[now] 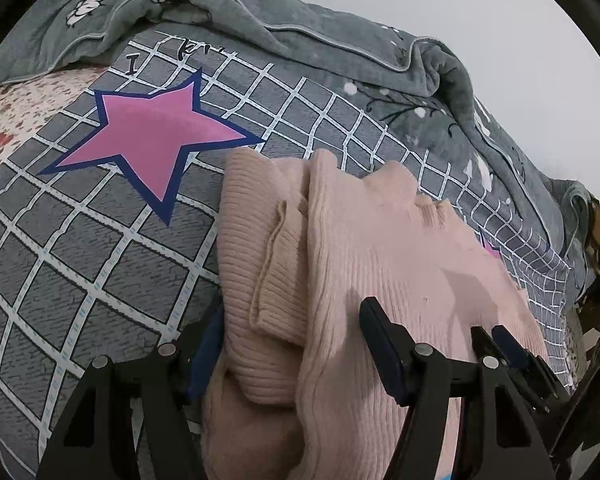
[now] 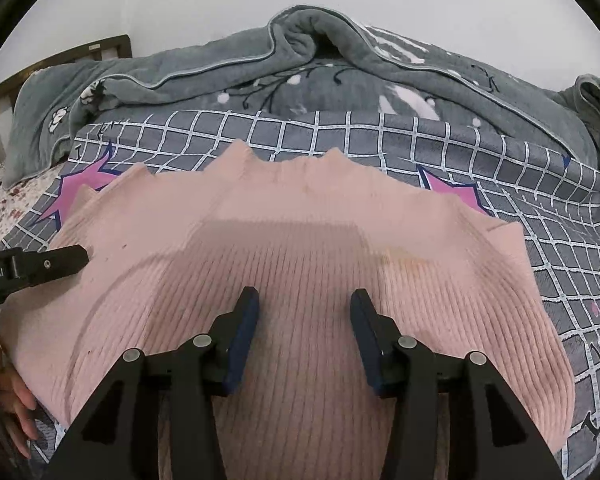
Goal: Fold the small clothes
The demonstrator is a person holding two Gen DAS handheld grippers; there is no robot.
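A pink ribbed knit sweater (image 1: 380,240) (image 2: 300,220) lies spread on the bed, its left side and sleeve folded inward. In the left wrist view my left gripper (image 1: 292,320) straddles that folded edge. One finger sits low beside the fold and the other rests on top, and the pads do not visibly pinch. Its tip (image 2: 76,258) shows at the sweater's left edge in the right wrist view. My right gripper (image 2: 305,294) hovers open over the sweater's lower middle with nothing clamped. It also shows at the right (image 1: 490,332).
The sweater rests on a grey grid-patterned sheet (image 1: 80,260) (image 2: 580,240) with pink stars (image 1: 160,136). A rumpled grey blanket (image 1: 340,32) (image 2: 300,60) is piled along the wall behind. A dark headboard (image 2: 4,100) stands far left. A person's hand (image 2: 20,404) is at the lower left.
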